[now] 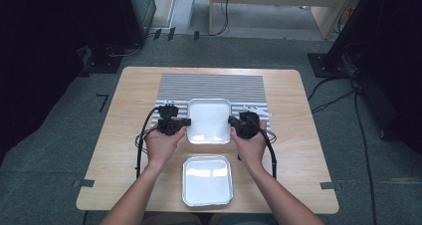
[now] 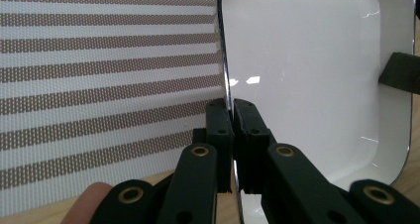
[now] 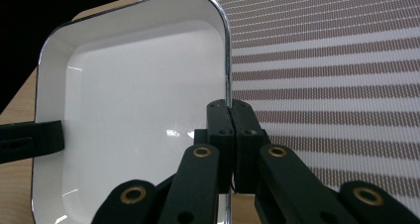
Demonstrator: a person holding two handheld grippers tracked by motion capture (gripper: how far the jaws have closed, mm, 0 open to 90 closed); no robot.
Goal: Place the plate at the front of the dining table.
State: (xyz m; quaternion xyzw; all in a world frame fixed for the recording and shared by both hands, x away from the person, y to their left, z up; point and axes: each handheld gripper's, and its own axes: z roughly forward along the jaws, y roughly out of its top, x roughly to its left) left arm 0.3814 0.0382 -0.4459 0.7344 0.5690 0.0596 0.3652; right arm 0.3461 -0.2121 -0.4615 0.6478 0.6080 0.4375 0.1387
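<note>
Both grippers are on the far tray [image 1: 209, 120] at the centre of the high view, over the striped mat [image 1: 211, 88]. The left gripper [image 1: 183, 122] pinches the tray's left rim, jaws pressed together on the thin metal edge; the right gripper [image 1: 232, 121] pinches the opposite rim the same way. The tray is a rounded square, nearly equal-sided, hollow facing up, sides square to the table [image 1: 293, 135]. A second tray [image 1: 207, 180] lies at lower centre, near the front edge, apart from the first.
</note>
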